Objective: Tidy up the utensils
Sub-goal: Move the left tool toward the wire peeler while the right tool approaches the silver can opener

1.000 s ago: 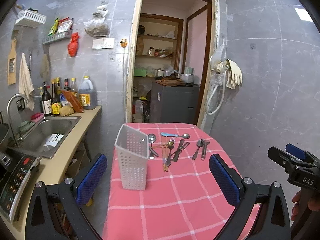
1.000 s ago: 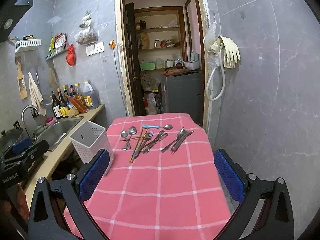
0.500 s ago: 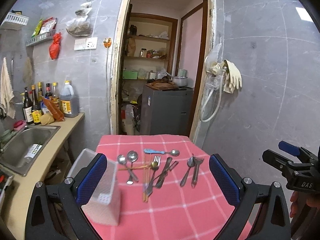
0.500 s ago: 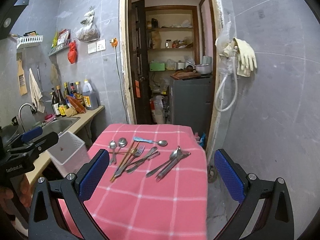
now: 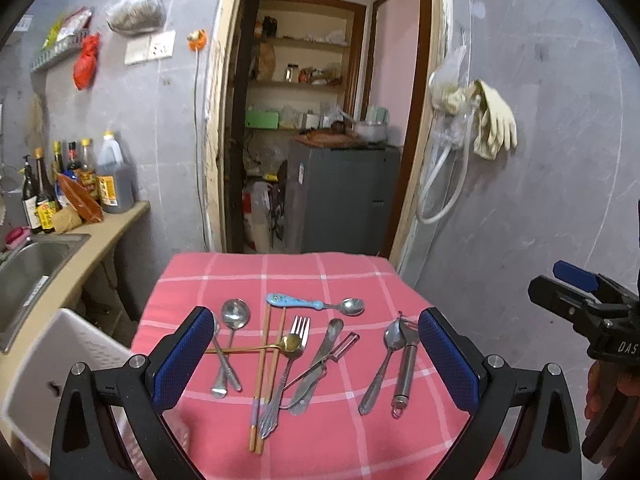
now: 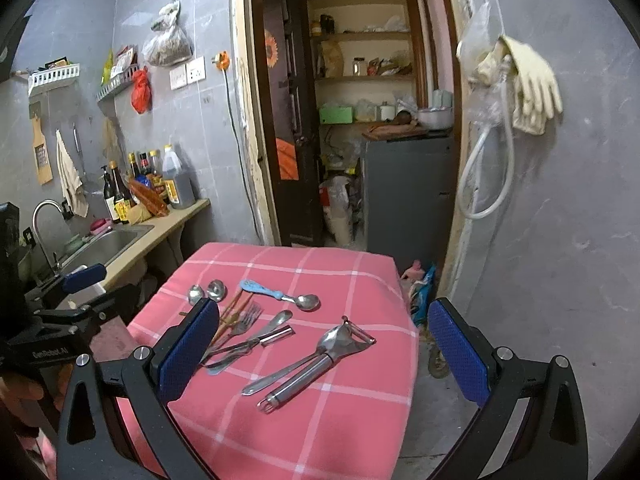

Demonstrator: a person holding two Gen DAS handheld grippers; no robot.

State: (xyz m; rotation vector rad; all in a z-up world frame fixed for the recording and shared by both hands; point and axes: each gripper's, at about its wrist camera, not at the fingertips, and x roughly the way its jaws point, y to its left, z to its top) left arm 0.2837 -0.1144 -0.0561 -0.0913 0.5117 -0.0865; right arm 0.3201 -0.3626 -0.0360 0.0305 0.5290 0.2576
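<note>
Several utensils lie on a pink checked tablecloth (image 5: 344, 432): steel spoons (image 5: 235, 314), wooden chopsticks (image 5: 267, 364), a fork (image 5: 298, 330), a blue-handled spoon (image 5: 298, 302), a gold spoon (image 5: 290, 343), a butter knife (image 5: 326, 344), and a spoon with a peeler (image 5: 404, 364) on the right. A white perforated holder (image 5: 60, 364) stands at the table's left edge. My left gripper (image 5: 320, 356) is open above the pile, holding nothing. My right gripper (image 6: 324, 348) is open over the peeler (image 6: 316, 364), also holding nothing.
A counter with a steel sink (image 6: 108, 240) and sauce bottles (image 5: 114, 180) runs along the left wall. Beyond the table an open doorway shows shelves and a grey cabinet (image 5: 340, 196). Rubber gloves (image 5: 494, 120) and a hose hang on the right wall.
Both grippers have moved closer to the utensils. The white holder has slid to the left edge of the left wrist view and out of the right wrist view. Both stay open.
</note>
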